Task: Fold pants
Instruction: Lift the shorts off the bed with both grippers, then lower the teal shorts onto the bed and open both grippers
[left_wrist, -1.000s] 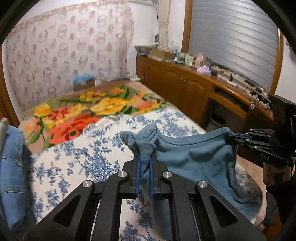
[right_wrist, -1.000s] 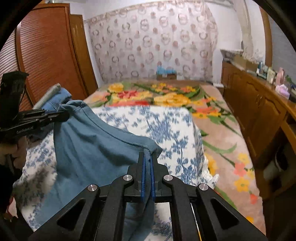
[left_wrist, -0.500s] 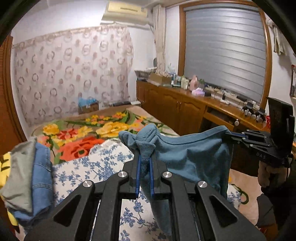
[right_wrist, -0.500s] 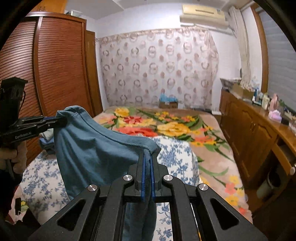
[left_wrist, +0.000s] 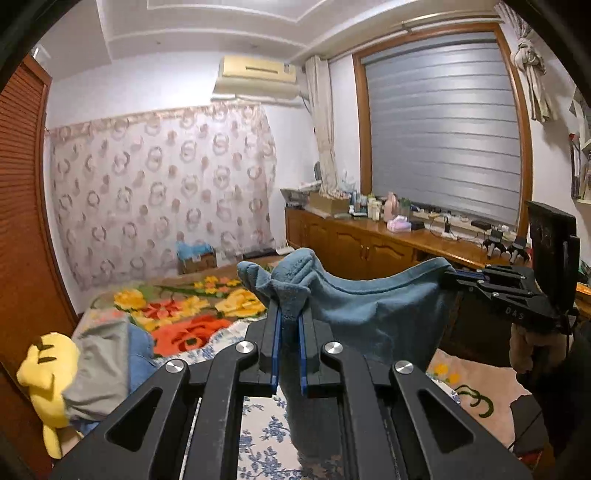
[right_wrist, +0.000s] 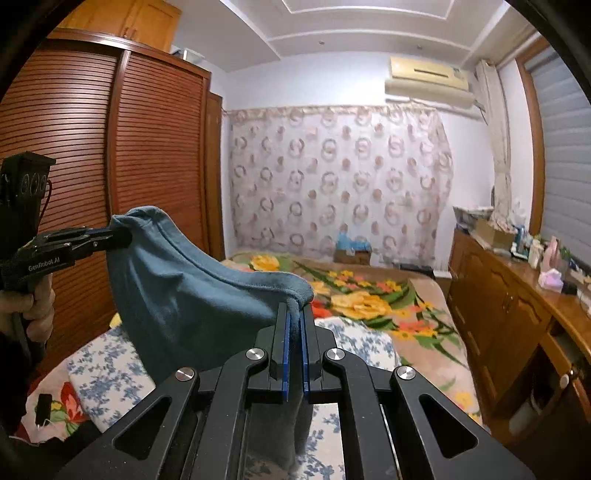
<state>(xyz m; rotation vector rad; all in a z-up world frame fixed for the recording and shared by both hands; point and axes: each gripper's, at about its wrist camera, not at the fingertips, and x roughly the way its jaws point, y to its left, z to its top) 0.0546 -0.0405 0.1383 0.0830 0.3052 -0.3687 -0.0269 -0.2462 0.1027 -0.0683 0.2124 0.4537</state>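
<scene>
The teal-blue pants (left_wrist: 373, 310) hang in the air above the bed, stretched between both grippers. My left gripper (left_wrist: 288, 314) is shut on a bunched corner of the fabric, which pokes up above its blue pads. In the right wrist view the pants (right_wrist: 192, 295) sag from upper left toward the middle. My right gripper (right_wrist: 294, 314) is shut on the other corner. The left gripper (right_wrist: 118, 236) shows again at the left of that view, in a person's hand, and the right gripper (left_wrist: 452, 275) shows at the right of the left wrist view. The cloth's lower part is hidden behind the gripper bodies.
Below lies the bed (right_wrist: 354, 339) with a blue-flowered white sheet and a bright floral blanket (right_wrist: 369, 299). Folded clothes and a yellow plush (left_wrist: 48, 365) lie at its left side. A wooden wardrobe (right_wrist: 92, 155) stands left; a cluttered wooden sideboard (left_wrist: 373, 243) runs along the right.
Both grippers rose with the pants, lifting the fabric off the bed. The views tilted up, so the ceiling and air conditioner now show. Both grips stayed shut.
</scene>
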